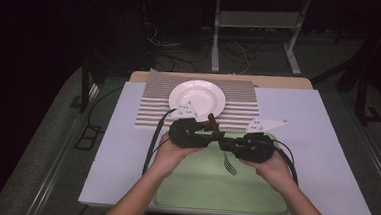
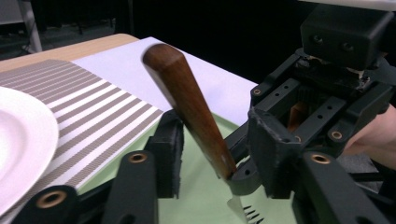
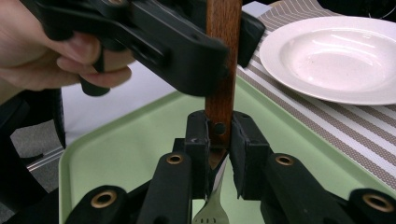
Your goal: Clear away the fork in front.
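Over the pale green plastic tray (image 1: 183, 187), right gripper (image 3: 218, 140) clamps a wooden-handled steel fork (image 3: 223, 70); left gripper (image 2: 215, 140) brackets its handle, pads apart — handover needs squeezing next.

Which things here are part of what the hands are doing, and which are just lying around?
In use:
fork, wooden handle up, prongs down
right gripper, clamped on the handle's lower end
left gripper, jaws around the handle higher up
green tray underneath

Lying about:
white plate
striped mat
white table cover
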Motion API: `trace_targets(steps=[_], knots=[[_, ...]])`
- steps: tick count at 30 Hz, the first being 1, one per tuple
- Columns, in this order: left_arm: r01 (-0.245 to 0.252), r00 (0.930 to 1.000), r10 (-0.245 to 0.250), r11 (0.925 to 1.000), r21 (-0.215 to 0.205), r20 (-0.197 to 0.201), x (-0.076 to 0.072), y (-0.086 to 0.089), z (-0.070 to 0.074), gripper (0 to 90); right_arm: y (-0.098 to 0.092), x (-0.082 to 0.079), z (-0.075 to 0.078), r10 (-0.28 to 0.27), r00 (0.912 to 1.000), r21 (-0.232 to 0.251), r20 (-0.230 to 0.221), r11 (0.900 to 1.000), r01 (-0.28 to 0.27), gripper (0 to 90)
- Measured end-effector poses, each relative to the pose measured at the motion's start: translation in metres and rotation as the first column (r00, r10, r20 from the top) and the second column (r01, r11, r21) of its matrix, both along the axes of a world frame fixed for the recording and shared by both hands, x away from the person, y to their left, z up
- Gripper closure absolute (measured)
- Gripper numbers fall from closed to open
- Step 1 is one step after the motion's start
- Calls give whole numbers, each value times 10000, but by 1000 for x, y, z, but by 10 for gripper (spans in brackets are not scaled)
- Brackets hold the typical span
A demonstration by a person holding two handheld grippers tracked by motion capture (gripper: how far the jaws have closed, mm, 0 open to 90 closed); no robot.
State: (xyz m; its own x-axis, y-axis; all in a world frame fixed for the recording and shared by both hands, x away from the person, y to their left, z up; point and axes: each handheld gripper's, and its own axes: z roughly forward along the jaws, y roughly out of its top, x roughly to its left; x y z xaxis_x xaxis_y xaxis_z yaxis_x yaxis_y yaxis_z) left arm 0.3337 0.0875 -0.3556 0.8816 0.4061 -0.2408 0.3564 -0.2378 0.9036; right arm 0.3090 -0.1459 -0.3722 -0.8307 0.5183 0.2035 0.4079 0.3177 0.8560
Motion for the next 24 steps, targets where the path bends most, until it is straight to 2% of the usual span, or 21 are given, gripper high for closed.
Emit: trace_targets(steps=[4, 6, 13, 16, 17, 18, 19, 21, 22, 23, 24], knots=[[-106, 9999, 106, 9999, 9, -44, 0, -1, -2, 682, 2, -2, 1, 50, 10000, -66, 81, 10000, -50, 773], [-87, 9996, 81, 9998, -183, -280, 1, 0, -2, 694, 2, -2, 1, 14, 9999, -60, 114, 10000, -14, 773], [266, 9990, -284, 9983, -515, -356, 1, 1, -1, 750, 4, -3, 2, 46, 9998, -79, 199, 10000, -45, 769], [276, 9992, -289, 9985, -473, -270, 0, 1, 2, 765, 5, -4, 3, 30, 9995, -76, 323, 10000, -28, 754], [252, 9992, -266, 9985, -476, -288, 0, 2, 2, 767, 5, -4, 4, 42, 9993, -49, 367, 10000, -40, 711], [213, 9992, -230, 9984, -528, -319, 1, 4, 4, 770, 5, -3, 3, 33, 9992, -71, 395, 10000, -30, 574], [213, 9992, -230, 9984, -528, -319, 1, 4, 4, 772, 5, -3, 3, 33, 9992, -71, 395, 10000, -30, 574], [230, 9988, -251, 9985, -502, -423, 3, 6, 4, 773, 3, 0, 1, -102, 9994, -72, 321, 9999, 104, 432], [182, 9988, -203, 9988, -449, -447, 3, 7, 5, 777, 1, 4, -2, -68, 10000, -131, 36, 9999, 68, 286], [178, 9991, -194, 9989, -428, -379, 4, 8, 5, 777, 1, 4, -2, -68, 10000, -131, 36, 9999, 68, 286], [146, 9994, -158, 9992, -378, -302, 4, 9, 6, 781, -1, 6, -6, -251, 9992, -468, 325, 9986, 266, 170]])
